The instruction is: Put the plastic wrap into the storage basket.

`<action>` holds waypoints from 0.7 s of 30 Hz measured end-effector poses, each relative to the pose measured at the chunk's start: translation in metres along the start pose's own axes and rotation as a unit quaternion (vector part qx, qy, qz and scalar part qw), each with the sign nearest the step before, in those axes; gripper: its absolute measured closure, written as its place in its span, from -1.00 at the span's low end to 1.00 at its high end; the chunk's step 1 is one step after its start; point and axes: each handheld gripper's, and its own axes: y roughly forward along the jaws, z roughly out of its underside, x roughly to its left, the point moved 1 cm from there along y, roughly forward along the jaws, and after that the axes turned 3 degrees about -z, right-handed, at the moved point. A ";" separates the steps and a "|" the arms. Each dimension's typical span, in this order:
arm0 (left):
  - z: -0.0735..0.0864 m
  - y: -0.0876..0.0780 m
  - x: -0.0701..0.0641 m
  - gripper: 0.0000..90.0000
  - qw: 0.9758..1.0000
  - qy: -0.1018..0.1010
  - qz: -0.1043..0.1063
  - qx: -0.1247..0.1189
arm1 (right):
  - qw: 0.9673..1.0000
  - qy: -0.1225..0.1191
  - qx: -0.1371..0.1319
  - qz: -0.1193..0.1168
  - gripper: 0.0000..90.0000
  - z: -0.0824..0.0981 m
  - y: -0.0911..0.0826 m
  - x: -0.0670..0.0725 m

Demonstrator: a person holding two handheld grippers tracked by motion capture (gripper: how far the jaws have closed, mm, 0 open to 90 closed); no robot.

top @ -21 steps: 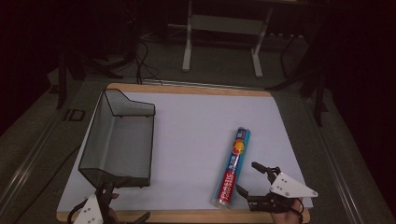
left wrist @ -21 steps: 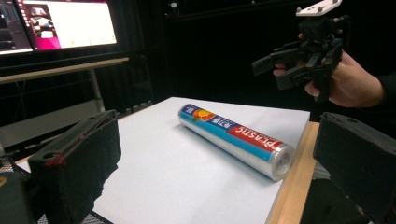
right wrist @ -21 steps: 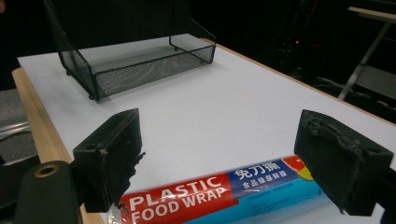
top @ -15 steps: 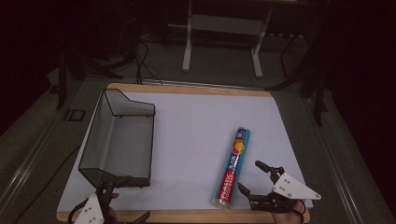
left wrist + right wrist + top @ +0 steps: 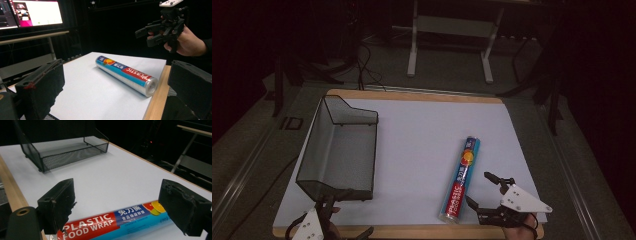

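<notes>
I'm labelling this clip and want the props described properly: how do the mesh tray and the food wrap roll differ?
The mesh tray is black see-through wire; the food wrap roll is solid, printed blue and red. The tray is a wide open box; the roll is a slim cylinder lying on its side. The tray sits left, the roll right. Both rest on the white table, untouched.

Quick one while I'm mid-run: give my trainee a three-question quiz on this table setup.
1. True or false: the right gripper is shut on the plastic wrap roll.
2. What lies inside the mesh tray? A) the roll B) nothing C) a gripper
3. Fill in: the roll lies nearer the ___ gripper.

Key: 1. False; it is open, jaws apart beside the roll. 2. B. 3. Right; the left gripper sits open by the tray's near end.
</notes>
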 end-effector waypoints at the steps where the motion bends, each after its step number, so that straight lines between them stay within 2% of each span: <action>1: 0.000 0.000 0.000 -0.96 1.000 -0.001 0.001 -0.001 | 1.000 0.004 0.005 0.002 -0.67 -0.001 0.000 0.000; 7: 0.002 0.000 -0.002 -0.96 1.000 -0.001 0.002 0.003 | 1.000 -0.006 0.015 0.012 -0.72 -0.012 0.000 0.003; 8: 0.002 0.001 -0.002 -0.96 1.000 -0.001 0.002 0.003 | 1.000 -0.007 0.015 0.015 -0.72 -0.020 0.000 0.004; 11: 0.001 0.001 -0.002 -0.96 1.000 -0.004 0.004 0.001 | 0.999 -0.020 0.023 0.024 -0.74 -0.028 0.005 0.004; 12: 0.001 0.001 -0.003 -0.96 1.000 -0.004 0.005 0.001 | 0.999 -0.020 0.022 0.021 -0.76 -0.031 0.007 0.004; 15: 0.001 0.002 -0.004 -0.96 1.000 -0.002 0.009 0.002 | 0.999 -0.012 0.021 0.021 -0.78 -0.039 0.013 0.002; 17: 0.001 0.002 -0.005 -0.96 1.000 -0.002 0.011 0.001 | 0.999 -0.003 0.021 0.036 -0.78 -0.044 0.018 0.002; 19: 0.001 0.002 -0.005 -0.96 1.000 -0.002 0.012 0.000 | 0.999 0.000 0.020 0.031 -0.80 -0.047 0.020 0.001; 20: 0.001 0.002 -0.005 -0.96 1.000 -0.002 0.012 0.000 | 0.999 0.007 0.017 0.047 -0.80 -0.051 0.024 0.001; 21: 0.001 0.001 -0.005 -0.96 1.000 -0.003 0.012 -0.001 | 0.999 0.010 0.018 0.042 -0.80 -0.053 0.026 0.000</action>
